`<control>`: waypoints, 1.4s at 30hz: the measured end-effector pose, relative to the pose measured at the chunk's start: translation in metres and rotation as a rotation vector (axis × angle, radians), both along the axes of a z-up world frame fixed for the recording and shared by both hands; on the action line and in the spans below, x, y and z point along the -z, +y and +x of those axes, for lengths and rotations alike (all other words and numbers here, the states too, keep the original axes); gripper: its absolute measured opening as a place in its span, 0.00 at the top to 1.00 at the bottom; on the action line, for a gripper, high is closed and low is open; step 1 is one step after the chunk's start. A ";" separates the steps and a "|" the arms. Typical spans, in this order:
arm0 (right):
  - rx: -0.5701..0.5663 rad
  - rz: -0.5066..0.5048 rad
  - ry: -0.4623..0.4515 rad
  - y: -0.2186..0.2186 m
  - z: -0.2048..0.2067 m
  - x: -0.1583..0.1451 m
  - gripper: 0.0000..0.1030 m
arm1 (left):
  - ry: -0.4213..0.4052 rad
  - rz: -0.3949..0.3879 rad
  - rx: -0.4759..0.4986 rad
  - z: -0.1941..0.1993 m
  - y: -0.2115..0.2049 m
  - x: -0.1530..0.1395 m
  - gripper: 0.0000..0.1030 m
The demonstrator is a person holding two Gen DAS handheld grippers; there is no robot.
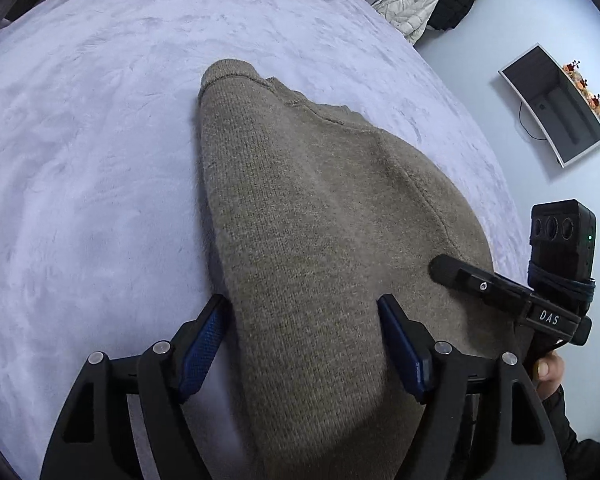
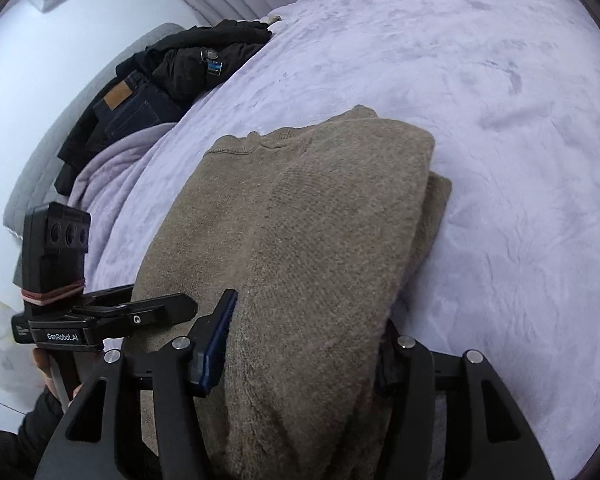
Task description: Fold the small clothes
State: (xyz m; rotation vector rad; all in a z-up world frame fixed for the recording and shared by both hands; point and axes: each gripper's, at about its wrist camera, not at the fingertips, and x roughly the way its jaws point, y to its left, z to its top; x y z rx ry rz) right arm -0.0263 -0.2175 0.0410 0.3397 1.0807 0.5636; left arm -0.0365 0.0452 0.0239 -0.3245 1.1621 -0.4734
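The bed (image 1: 100, 160) fills most of what I see, spread with a pale lilac plush cover. On it lies the sweater (image 1: 300, 220), a brown-grey knit folded into a thick pad, its layered edges stacked at the far right corner in my right view (image 2: 440, 184). It lies near the edge of the bed on my side, and both my grippers reach over its near end.

My left gripper (image 1: 300, 312) stands wide: the blue pads sit on either side of the sweater's near part, the left one just off its edge over the cover, the right one on top of the knit. Neither presses on it. My right gripper (image 2: 308, 320) is about half spread, with the sweater bulging up between its fingers. Only its left blue pad (image 2: 220, 332) shows, standing beside the cloth; the right finger is hidden by the knit, so I cannot tell if it touches.

Past the bed's far left edge in my right view lie dark clothes (image 2: 188, 64) and jeans (image 2: 132, 112). In my left view a monitor (image 1: 552, 108) stands against the wall.
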 end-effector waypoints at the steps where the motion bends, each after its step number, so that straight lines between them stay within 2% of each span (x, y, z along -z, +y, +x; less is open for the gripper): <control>1: 0.015 -0.001 -0.006 -0.004 -0.003 -0.004 0.43 | -0.018 0.022 -0.009 -0.006 0.002 -0.006 0.26; 3: 0.048 -0.009 -0.034 -0.010 -0.012 -0.017 0.42 | -0.082 0.089 -0.024 -0.022 0.005 -0.024 0.26; 6: 0.074 -0.074 -0.149 -0.016 -0.039 -0.050 0.41 | -0.191 0.151 -0.010 -0.050 0.003 -0.052 0.26; 8: 0.028 -0.113 -0.242 -0.014 -0.063 -0.074 0.41 | -0.246 0.152 0.039 -0.066 -0.006 -0.066 0.26; 10: -0.065 -0.119 -0.325 -0.004 -0.088 -0.093 0.41 | -0.293 0.160 0.106 -0.082 -0.020 -0.075 0.26; 12: -0.169 -0.145 -0.374 0.012 -0.109 -0.101 0.41 | -0.327 0.197 0.160 -0.092 -0.036 -0.076 0.26; 14: -0.238 -0.219 -0.401 0.029 -0.122 -0.098 0.41 | -0.338 0.244 0.188 -0.097 -0.048 -0.074 0.26; 16: -0.265 -0.314 -0.404 0.041 -0.130 -0.091 0.41 | -0.332 0.258 0.209 -0.102 -0.052 -0.071 0.26; 17: -0.270 -0.329 -0.398 0.042 -0.132 -0.087 0.41 | -0.328 0.253 0.213 -0.104 -0.052 -0.070 0.26; 20: -0.256 -0.282 -0.358 0.030 -0.136 -0.080 0.41 | -0.302 0.233 0.204 -0.102 -0.049 -0.063 0.25; 23: -0.250 -0.207 -0.317 0.020 -0.134 -0.074 0.41 | -0.224 0.235 0.161 -0.090 -0.045 -0.046 0.26; 25: -0.240 -0.210 -0.295 0.018 -0.130 -0.070 0.41 | -0.211 0.235 0.148 -0.087 -0.042 -0.043 0.26; 29: -0.206 -0.192 -0.286 0.007 -0.127 -0.071 0.41 | -0.230 0.183 0.114 -0.082 -0.033 -0.053 0.25; 32: -0.212 -0.178 -0.243 0.010 -0.117 -0.061 0.42 | -0.162 0.196 0.068 -0.067 -0.028 -0.039 0.25; 34: -0.232 -0.152 -0.186 0.018 -0.109 -0.047 0.50 | -0.145 0.204 0.054 -0.064 -0.026 -0.033 0.22; 36: -0.234 -0.158 -0.161 0.025 -0.105 -0.037 0.70 | -0.132 0.219 0.044 -0.065 -0.025 -0.031 0.16; 38: -0.228 -0.134 -0.165 0.023 -0.107 -0.037 0.83 | -0.115 0.191 0.040 -0.067 -0.021 -0.032 0.16; 42: -0.221 -0.062 -0.225 0.006 -0.115 -0.057 0.88 | -0.149 0.204 0.046 -0.070 -0.022 -0.037 0.16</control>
